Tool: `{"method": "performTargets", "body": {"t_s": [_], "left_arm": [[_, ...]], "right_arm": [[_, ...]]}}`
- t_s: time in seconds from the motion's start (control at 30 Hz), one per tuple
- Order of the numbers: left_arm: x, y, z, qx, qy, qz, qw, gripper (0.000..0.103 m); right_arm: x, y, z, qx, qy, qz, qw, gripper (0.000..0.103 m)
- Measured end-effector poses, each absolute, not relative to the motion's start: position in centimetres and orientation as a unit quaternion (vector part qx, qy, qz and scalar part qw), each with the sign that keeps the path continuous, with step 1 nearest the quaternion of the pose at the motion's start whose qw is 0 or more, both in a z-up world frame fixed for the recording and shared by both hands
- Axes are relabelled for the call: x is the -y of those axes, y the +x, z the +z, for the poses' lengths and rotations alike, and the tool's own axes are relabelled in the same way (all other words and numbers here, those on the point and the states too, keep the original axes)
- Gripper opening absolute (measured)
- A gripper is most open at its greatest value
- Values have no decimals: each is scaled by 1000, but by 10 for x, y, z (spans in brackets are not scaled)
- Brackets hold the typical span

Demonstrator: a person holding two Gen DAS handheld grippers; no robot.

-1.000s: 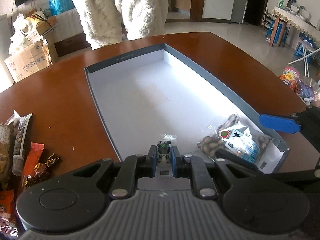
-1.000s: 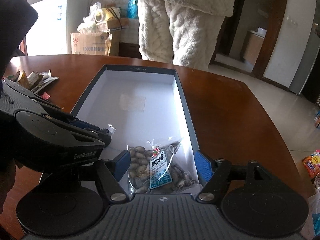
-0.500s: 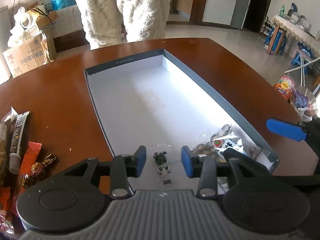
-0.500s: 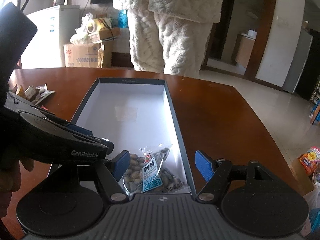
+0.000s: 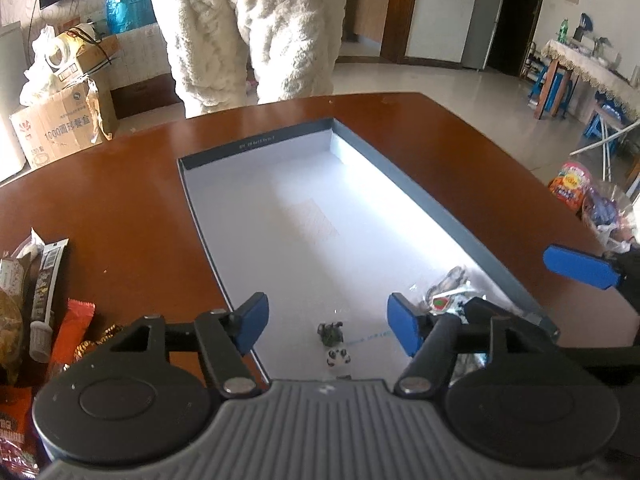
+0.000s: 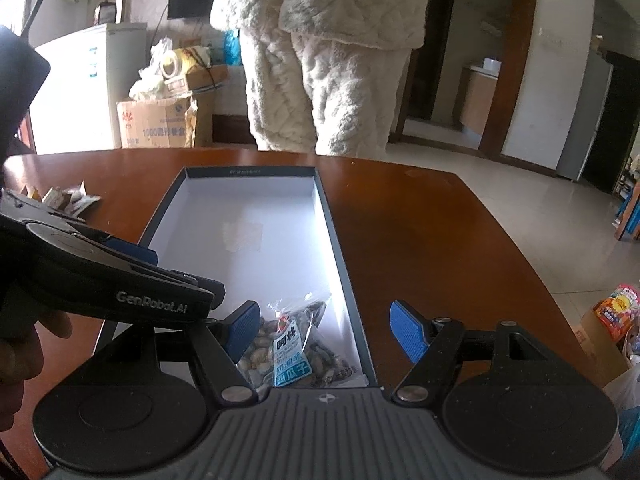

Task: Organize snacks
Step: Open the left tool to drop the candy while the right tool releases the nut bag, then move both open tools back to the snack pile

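A long grey box with a white floor (image 5: pixel 304 216) lies on the brown table; it also shows in the right wrist view (image 6: pixel 248 216). My left gripper (image 5: pixel 328 322) is open above the box's near end, over a small panda-print candy (image 5: pixel 335 350) lying on the box floor. A clear bag of seeds (image 6: pixel 286 344) lies in the box's near right corner, partly hidden in the left wrist view (image 5: pixel 448 294). My right gripper (image 6: pixel 324 330) is open and empty over that bag.
Several loose snack packets (image 5: pixel 48 312) lie on the table left of the box; some show in the right wrist view (image 6: pixel 68 196). A person in white fleece (image 5: pixel 256 28) stands behind the table. Cardboard boxes (image 5: pixel 60 120) stand at back left.
My left gripper opened and let go of the small candy, which now lies on the box floor. Both grippers have pulled back and up a little.
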State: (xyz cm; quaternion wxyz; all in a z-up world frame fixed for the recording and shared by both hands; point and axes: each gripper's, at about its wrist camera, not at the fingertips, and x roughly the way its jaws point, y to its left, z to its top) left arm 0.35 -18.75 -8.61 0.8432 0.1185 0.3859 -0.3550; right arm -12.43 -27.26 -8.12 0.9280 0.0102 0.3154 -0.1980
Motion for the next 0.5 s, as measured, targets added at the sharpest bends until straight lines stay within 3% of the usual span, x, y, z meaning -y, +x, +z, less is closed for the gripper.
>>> {"method": "performTargets", "body": {"t_s": [0.07, 0.5], "left_arm": [[184, 4, -80, -379, 114, -355, 847, 74], [136, 8, -48, -354, 97, -332, 869, 75]], "right_arm": [[274, -125, -78, -310, 14, -201, 929, 72], [251, -114, -59, -289, 10, -177, 941, 72]]}}
